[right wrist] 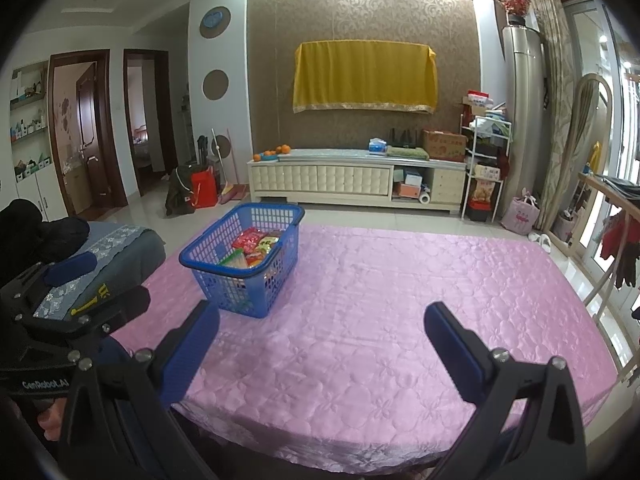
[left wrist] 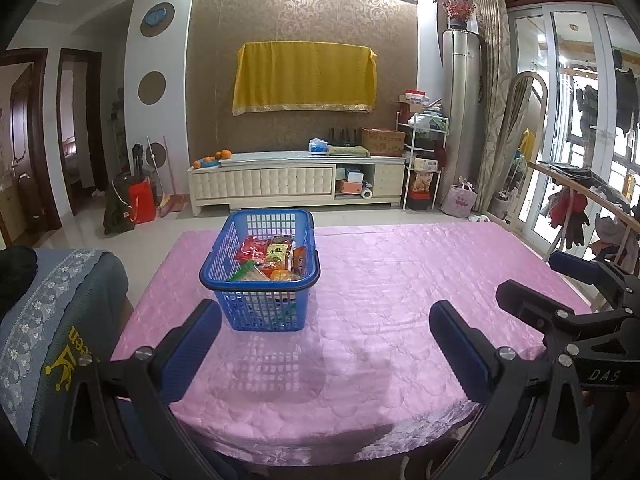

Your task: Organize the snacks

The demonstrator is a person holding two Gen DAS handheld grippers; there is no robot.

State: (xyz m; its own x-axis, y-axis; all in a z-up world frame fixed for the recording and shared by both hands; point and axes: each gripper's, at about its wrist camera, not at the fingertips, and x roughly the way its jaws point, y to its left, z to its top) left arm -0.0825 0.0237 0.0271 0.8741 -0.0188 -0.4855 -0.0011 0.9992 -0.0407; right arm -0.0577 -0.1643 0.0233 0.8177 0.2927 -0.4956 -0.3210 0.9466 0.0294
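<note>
We hold both grippers, left gripper and right gripper, spread wide and empty above a pink tablecloth. Ahead and slightly left, a blue basket holds snack packets. Whether they await unpacking or are already gathered, we cannot tell.

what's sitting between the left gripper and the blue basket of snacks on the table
Nothing visible. The open left gripper faces the blue basket across bare pink tablecloth. The snacks lie inside the basket, open from above. The right gripper is off to the side.
</note>
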